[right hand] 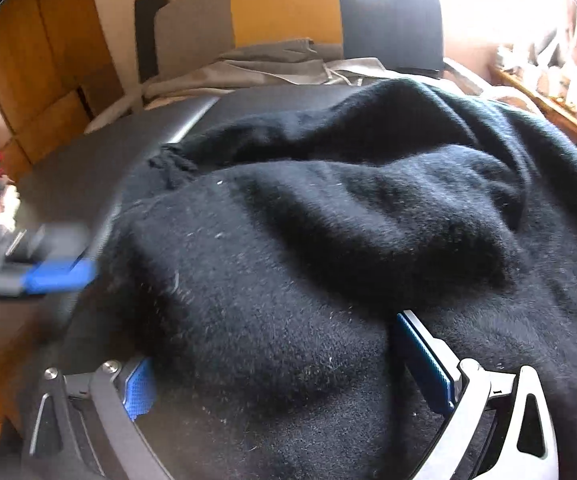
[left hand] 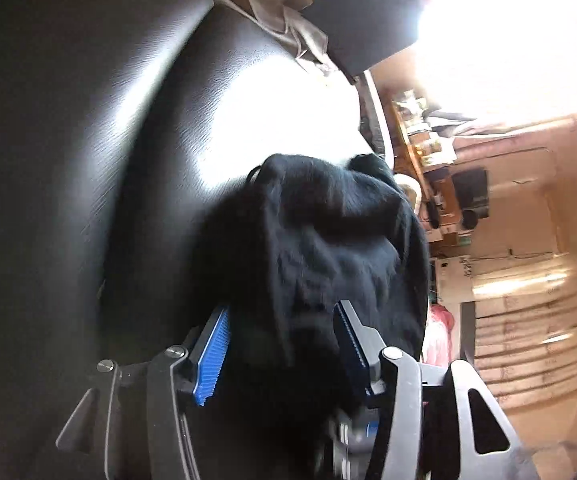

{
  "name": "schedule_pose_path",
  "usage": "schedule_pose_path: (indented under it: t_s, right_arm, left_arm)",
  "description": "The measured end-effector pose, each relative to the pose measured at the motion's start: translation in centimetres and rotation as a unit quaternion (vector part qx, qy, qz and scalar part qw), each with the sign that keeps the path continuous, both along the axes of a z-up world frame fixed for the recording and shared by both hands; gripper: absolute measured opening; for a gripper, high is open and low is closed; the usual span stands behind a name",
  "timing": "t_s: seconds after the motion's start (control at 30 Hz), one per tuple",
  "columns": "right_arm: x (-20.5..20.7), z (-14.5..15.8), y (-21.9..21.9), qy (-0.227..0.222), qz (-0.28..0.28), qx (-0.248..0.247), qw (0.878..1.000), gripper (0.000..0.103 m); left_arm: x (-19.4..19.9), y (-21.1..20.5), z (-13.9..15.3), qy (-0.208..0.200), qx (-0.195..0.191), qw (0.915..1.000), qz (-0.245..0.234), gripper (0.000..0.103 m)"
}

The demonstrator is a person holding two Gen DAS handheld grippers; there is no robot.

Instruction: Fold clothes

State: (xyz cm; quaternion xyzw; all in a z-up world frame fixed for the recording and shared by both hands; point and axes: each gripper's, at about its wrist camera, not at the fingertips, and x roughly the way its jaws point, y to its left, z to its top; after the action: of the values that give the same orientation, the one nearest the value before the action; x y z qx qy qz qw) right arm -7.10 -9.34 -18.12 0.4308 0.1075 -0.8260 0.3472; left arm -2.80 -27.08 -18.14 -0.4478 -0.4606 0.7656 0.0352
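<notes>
Bunching between both spread-apart tongs, left tongs (left hand: 282,322) and right tongs (right hand: 276,344), black garment (right hand: 328,220) on dark surface (left hand: 88,120)

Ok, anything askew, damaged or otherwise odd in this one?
Nothing damaged. The black garment lies bunched in humps on the dark surface, not flat, and is flecked with pale lint. Both the left gripper and right gripper have cloth between open fingers. The left view is motion-blurred.
</notes>
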Motion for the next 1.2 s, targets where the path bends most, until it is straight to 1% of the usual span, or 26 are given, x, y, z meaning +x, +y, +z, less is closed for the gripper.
schedule_pose_path:
  t_s: [0.03, 0.1, 0.13, 0.17, 0.2, 0.3, 0.43, 0.6, 0.63, 0.77, 0.83, 0.87, 0.9, 0.97, 1.0, 1.03, 1.1, 1.17, 1.2]
  right_arm:
    - [0.2, 0.1, 0.0, -0.004, 0.002, -0.007, 1.000, 0.103]
    - [0.3, 0.3, 0.0, -0.020, 0.009, -0.042, 0.999, 0.103]
    - [0.5, 0.4, -0.1, -0.028, 0.014, -0.059, 0.998, 0.103]
    - [0.8, 0.5, -0.2, -0.035, 0.018, -0.074, 0.996, 0.103]
    - [1.1, 0.6, -0.3, -0.043, 0.022, -0.088, 0.995, 0.103]
    - [2.6, 0.6, -2.1, -0.073, 0.036, -0.123, 0.989, 0.103]
    - [4.6, 0.7, -4.7, -0.115, 0.053, -0.168, 0.978, 0.103]
    - [7.1, 0.7, -8.0, -0.167, 0.074, -0.223, 0.958, 0.103]
    - [8.0, 0.7, -8.9, -0.169, 0.082, -0.221, 0.957, 0.103]
    - [12.6, 1.0, -13.0, -0.157, 0.124, -0.177, 0.964, 0.103]
    - [13.7, 1.1, -13.5, -0.177, 0.136, -0.184, 0.957, 0.103]
    - [13.8, 1.2, -13.4, -0.196, 0.139, -0.188, 0.952, 0.103]
    - [13.8, 1.3, -13.2, -0.219, 0.139, -0.191, 0.947, 0.103]
    - [13.4, 1.4, -12.1, -0.251, 0.124, -0.194, 0.940, 0.103]
    - [13.1, 1.6, -11.4, -0.256, 0.110, -0.193, 0.941, 0.103]
    - [13.0, 1.9, -10.5, -0.250, 0.094, -0.190, 0.945, 0.103]
    - [13.1, 3.1, -8.8, -0.222, 0.069, -0.182, 0.955, 0.103]
    - [13.6, 4.9, -8.5, -0.175, 0.074, -0.169, 0.967, 0.103]
    - [13.9, 6.0, -9.1, -0.144, 0.085, -0.155, 0.974, 0.103]
  left_arm:
    - [-0.9, 0.1, 0.0, -0.005, -0.011, 0.9999, -0.003, 0.049]
    - [-2.7, 0.2, -0.1, -0.016, -0.035, 0.9992, -0.011, 0.030]
    - [-3.0, 0.2, -0.1, -0.032, -0.070, 0.9969, -0.016, 0.004]
    - [-2.9, -0.1, 0.0, -0.040, -0.087, 0.9953, -0.015, 0.002]
    - [-2.5, -0.6, 0.1, -0.036, -0.092, 0.9951, -0.011, 0.003]
    - [-0.2, -3.0, 1.3, -0.040, -0.135, 0.9899, 0.017, 0.002]
    - [4.3, -7.2, 3.8, -0.010, -0.156, 0.9862, 0.056, 0.002]
    - [9.9, -10.5, 6.8, 0.023, -0.172, 0.9802, 0.095, 0.002]
    - [11.2, -11.2, 7.4, 0.030, -0.174, 0.9786, 0.106, 0.002]
    - [15.9, -14.3, 8.8, 0.045, -0.180, 0.9699, 0.158, 0.002]
    - [18.4, -15.8, 9.5, 0.055, -0.177, 0.9662, 0.179, 0.003]
    - [19.5, -16.2, 9.5, 0.058, -0.175, 0.9645, 0.189, 0.008]
    - [20.7, -16.5, 9.5, 0.061, -0.173, 0.9627, 0.199, 0.010]
    - [23.0, -17.1, 9.1, 0.061, -0.171, 0.9595, 0.216, 0.015]
    - [24.3, -17.4, 8.7, 0.058, -0.171, 0.9581, 0.223, 0.015]
    - [26.2, -17.8, 8.0, 0.050, -0.170, 0.9575, 0.227, 0.016]
    - [28.5, -17.8, 6.5, 0.033, -0.169, 0.9589, 0.225, 0.017]
    - [29.9, -17.2, 4.7, 0.009, -0.171, 0.9609, 0.217, 0.019]
    - [30.6, -16.8, 3.9, -0.003, -0.172, 0.9618, 0.213, 0.019]
